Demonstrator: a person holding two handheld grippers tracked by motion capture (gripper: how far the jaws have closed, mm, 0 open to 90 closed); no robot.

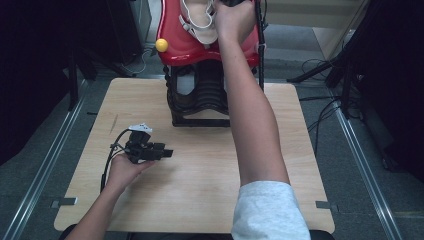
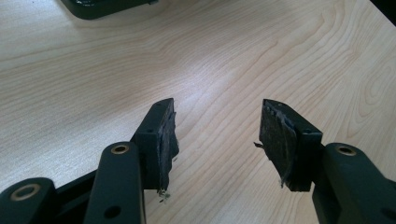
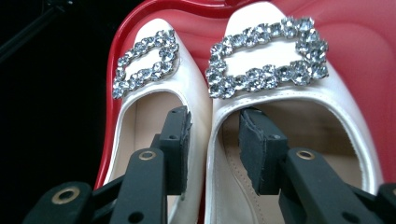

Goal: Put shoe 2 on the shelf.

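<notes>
Looking down from the high view, the pair of white shoes (image 1: pixel 199 20) sits on a red tray (image 1: pixel 185 50) atop a black rack (image 1: pixel 197 97) at the table's (image 1: pixel 200 170) twelve o'clock edge. The right hand (image 1: pixel 234 17) reaches up over them, its gripper hidden behind the hand. A yellow ball (image 1: pixel 161 45) sits on the tray's rim at about nine o'clock. The left gripper (image 1: pixel 167 153) lies low near the table's eight o'clock, well apart from the rack.

In the left gripper view, the left gripper (image 2: pixel 217 135) has its jaws spread over bare wood, nothing between them.

In the right gripper view, the right gripper (image 3: pixel 212 135) straddles the two touching inner walls of the shoes: one jaw inside the left shoe (image 3: pixel 149 102), the other inside the right shoe (image 3: pixel 289 107). The pads look slightly clear of the walls, so the jaws seem parted rather than pinching. A jewelled buckle (image 3: pixel 266 56) crowns each toe at twelve o'clock.

The shoes are probably light, with glossy, slippery uppers that flex at the opening. The buckles look fragile and snag-prone, so the paired inner walls, or the stiffer heel backs, seem the safer hold.
</notes>
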